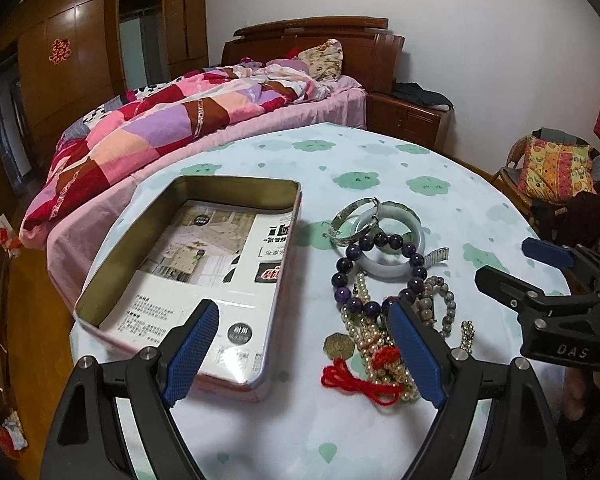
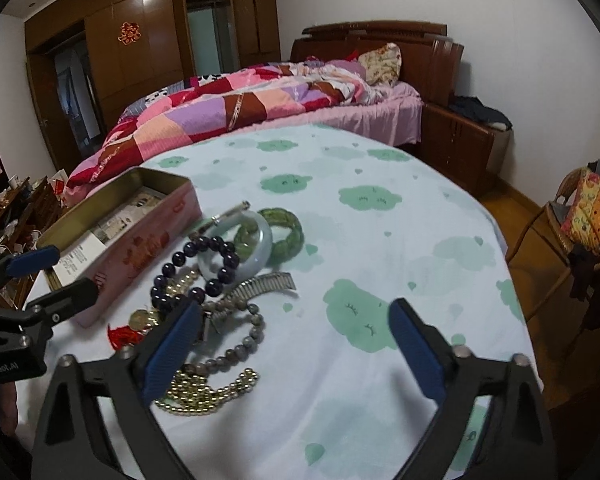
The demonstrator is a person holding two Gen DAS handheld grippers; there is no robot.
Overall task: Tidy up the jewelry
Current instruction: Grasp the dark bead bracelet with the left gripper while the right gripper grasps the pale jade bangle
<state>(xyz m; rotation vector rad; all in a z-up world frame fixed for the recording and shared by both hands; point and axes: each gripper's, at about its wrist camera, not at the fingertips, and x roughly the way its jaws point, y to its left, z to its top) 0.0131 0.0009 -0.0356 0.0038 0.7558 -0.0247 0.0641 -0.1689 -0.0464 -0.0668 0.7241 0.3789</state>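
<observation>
Green bangle [image 2: 286, 232] plain from right wrist; nearly hidden from left.

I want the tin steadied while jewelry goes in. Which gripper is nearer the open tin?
Left. The left gripper hangs right at the tin, one finger over its near corner. The right gripper sits beyond the jewelry pile, apart from it.

Dark purple bead bracelet [image 1: 380, 272], pale jade bangle [image 2: 236, 252], green bangle [image 2: 286, 232], pink tin [image 2: 140, 240], green-cloud tablecloth [image 2: 380, 240].
</observation>
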